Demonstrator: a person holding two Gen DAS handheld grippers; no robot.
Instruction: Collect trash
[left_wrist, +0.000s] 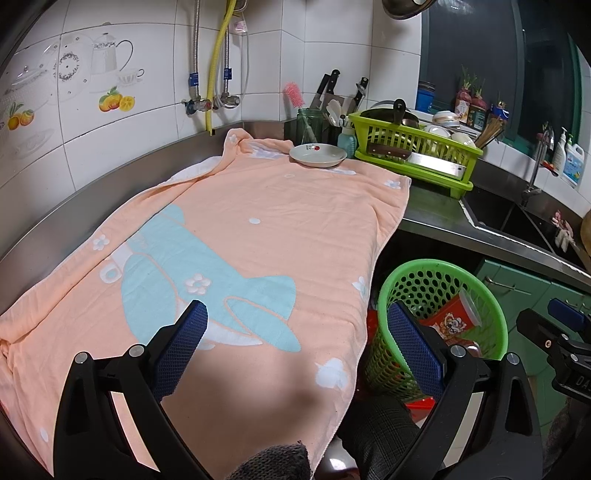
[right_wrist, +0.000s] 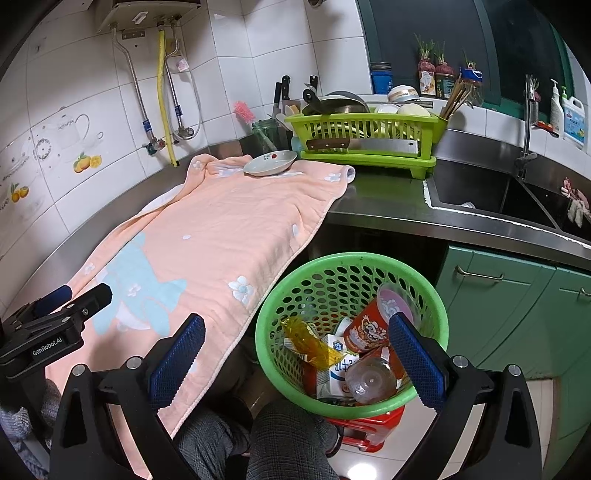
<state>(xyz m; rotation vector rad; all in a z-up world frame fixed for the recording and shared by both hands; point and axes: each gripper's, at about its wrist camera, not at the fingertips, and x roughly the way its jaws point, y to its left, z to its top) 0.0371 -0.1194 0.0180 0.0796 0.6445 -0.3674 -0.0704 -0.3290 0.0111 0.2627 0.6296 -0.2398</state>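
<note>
Lying in basket (right_wrist: 280, 314) below gripper (right_wrist: 295, 343)

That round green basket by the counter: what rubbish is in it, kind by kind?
In the round green perforated plastic basket, right wrist view:
Red printed paper cup: 1
Yellow crinkled wrapper: 1
White and blue carton: 1
Clear plastic bottle: 1
Total: 4 clearly visible; more may lie hidden beneath.

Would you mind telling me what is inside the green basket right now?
The green basket holds a red paper cup, a yellow wrapper, a small milk carton and a clear plastic bottle. Anything beneath these is covered.
</note>
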